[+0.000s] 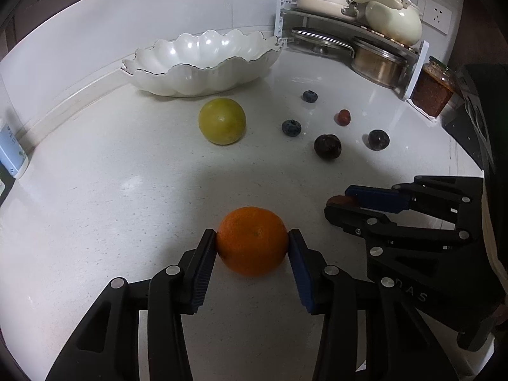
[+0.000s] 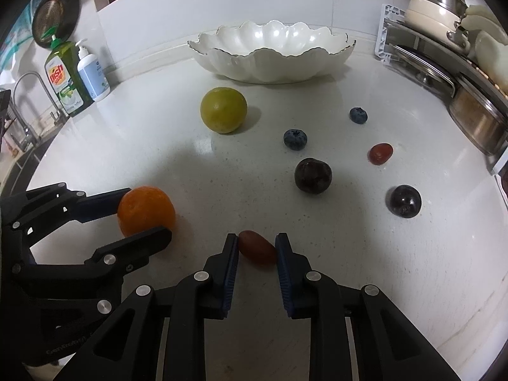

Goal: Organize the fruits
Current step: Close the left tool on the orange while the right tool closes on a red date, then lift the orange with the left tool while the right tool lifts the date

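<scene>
My left gripper (image 1: 252, 238) is shut on an orange (image 1: 252, 241) low over the white counter; it also shows in the right wrist view (image 2: 146, 211). My right gripper (image 2: 256, 243) is shut on a small red grape tomato (image 2: 256, 247), seen from the side in the left wrist view (image 1: 341, 201). A white scalloped bowl (image 1: 203, 63) (image 2: 273, 52) stands empty at the back. On the counter lie a yellow-green citrus (image 1: 222, 120) (image 2: 223, 109), two blueberries (image 2: 295, 139) (image 2: 358, 115), two dark plums (image 2: 312, 176) (image 2: 405, 201) and another red tomato (image 2: 380, 153).
A rack of pots and lids (image 1: 358, 31) stands at the back right, with a jar (image 1: 433, 90) beside it. Dish soap (image 2: 65, 76) and a pump bottle (image 2: 92, 73) stand at the back left by the sink faucet (image 2: 28, 95).
</scene>
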The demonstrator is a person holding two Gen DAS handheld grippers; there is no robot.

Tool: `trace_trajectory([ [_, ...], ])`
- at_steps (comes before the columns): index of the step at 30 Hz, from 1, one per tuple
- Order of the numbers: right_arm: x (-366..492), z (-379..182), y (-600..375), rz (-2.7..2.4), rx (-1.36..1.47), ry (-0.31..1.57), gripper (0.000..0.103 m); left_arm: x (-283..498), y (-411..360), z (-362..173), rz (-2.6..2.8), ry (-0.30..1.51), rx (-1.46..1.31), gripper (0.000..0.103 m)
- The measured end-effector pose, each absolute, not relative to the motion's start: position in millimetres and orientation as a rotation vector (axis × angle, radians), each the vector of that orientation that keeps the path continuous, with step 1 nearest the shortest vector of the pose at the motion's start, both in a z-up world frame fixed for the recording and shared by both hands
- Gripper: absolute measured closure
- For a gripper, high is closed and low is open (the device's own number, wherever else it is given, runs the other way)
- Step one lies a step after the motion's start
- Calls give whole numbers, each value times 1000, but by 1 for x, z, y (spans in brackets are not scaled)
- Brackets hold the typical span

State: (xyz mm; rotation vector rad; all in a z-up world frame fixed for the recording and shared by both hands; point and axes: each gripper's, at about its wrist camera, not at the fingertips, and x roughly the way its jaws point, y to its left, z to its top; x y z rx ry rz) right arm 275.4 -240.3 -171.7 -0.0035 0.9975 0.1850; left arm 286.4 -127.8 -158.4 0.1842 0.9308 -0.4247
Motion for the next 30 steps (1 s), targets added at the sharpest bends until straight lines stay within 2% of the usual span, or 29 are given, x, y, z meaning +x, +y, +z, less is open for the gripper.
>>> trace_trajectory([
  [30,272,-107,-233,107,43,849,78,298,-98,-96,-349,784,112,58],
])
